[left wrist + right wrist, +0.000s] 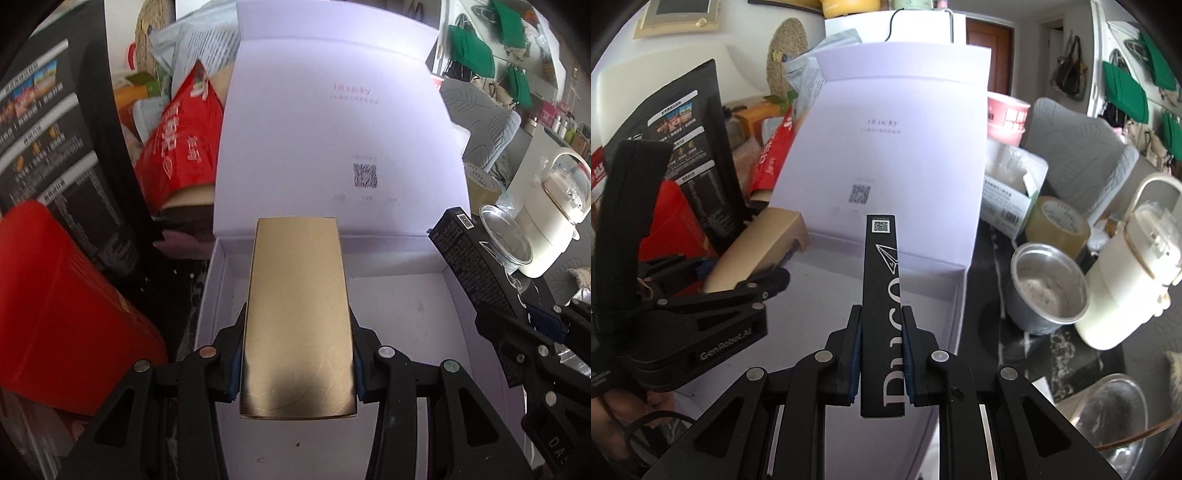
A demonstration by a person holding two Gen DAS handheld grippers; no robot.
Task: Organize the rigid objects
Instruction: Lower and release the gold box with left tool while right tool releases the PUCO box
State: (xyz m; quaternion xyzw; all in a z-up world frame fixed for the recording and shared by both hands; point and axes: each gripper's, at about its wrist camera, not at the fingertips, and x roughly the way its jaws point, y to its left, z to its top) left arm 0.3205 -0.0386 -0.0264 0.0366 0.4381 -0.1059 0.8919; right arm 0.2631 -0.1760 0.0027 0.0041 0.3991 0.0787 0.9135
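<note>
my left claw: clamped on 1 gold box, held over the open white box. my right claw: clamped on 1 slim black box, over the same white box, lid raised behind.

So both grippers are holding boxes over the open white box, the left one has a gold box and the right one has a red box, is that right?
Not quite. The right gripper holds a slim black box with white lettering, not a red one, as the right wrist view shows. The rest stands: the left gripper holds the gold box, and both are over the open white box.
</note>
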